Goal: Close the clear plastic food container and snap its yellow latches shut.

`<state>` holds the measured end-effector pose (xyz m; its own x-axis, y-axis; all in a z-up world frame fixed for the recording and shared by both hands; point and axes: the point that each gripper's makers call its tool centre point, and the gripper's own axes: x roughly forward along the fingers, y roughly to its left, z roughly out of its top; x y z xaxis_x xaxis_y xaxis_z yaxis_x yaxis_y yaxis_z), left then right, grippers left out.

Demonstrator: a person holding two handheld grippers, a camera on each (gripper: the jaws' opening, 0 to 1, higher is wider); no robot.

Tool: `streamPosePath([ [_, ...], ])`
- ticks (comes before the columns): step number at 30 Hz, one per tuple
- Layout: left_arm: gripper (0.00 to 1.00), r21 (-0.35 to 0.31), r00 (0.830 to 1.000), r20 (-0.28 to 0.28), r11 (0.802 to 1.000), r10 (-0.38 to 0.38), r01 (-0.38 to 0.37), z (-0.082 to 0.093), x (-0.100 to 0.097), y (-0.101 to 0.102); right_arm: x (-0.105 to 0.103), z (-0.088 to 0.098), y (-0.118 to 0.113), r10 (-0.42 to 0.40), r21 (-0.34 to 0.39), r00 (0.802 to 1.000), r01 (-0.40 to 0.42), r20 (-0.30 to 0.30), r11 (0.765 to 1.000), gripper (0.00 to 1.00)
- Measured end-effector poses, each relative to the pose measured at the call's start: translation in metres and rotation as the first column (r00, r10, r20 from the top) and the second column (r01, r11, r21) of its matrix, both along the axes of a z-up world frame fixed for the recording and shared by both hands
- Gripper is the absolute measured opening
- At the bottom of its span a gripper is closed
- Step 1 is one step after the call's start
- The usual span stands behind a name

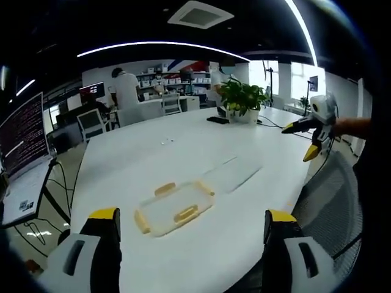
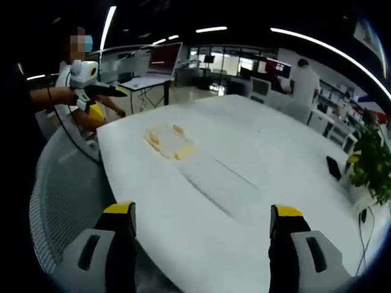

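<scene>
— Office all round, is it?

— Yes, an open one, with a big white oval table (image 1: 183, 152) taking up the middle of both views.

— Start at the claws, then.

— From the left gripper view, the left gripper (image 1: 190, 227) has its two yellow-tipped jaws standing wide apart with nothing between them, held off the near edge of the table. From the right gripper view, the right gripper (image 2: 203, 221) is the same: jaws spread wide, holding nothing, above the table's near edge.

— And the box?

— The clear plastic food container (image 1: 175, 207) lies flat on the table just ahead of the left gripper, its yellow latches (image 1: 185, 214) showing along the sides. Beside it, further in, lies a clear flat lid (image 1: 233, 174), apart from the container. In the right gripper view the container (image 2: 166, 140) sits well away, toward the far left part of the table, with the lid (image 2: 214, 177) between it and the claw.

— Anything beyond that?

— A potted plant (image 1: 242, 97) and a black phone (image 1: 217, 119) at the far end in the left gripper view, a mesh office chair (image 1: 330, 207) to the right, a laptop (image 1: 23, 134) on a stand to the left. People stand by shelves in the background.
</scene>
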<state>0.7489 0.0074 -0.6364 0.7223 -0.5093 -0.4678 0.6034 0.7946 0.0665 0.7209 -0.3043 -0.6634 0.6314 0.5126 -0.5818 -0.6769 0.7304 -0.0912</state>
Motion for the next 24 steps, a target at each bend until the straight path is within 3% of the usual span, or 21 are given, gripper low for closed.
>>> streamPosePath([
  [24, 0.89, 0.041, 0.997, -0.046, 0.997, -0.069, 0.071, -0.014, 0.018, 0.014, 0.028, 0.006, 0.032, 0.154, 0.004, 0.988, -0.154, -0.029, 0.988, 0.81],
])
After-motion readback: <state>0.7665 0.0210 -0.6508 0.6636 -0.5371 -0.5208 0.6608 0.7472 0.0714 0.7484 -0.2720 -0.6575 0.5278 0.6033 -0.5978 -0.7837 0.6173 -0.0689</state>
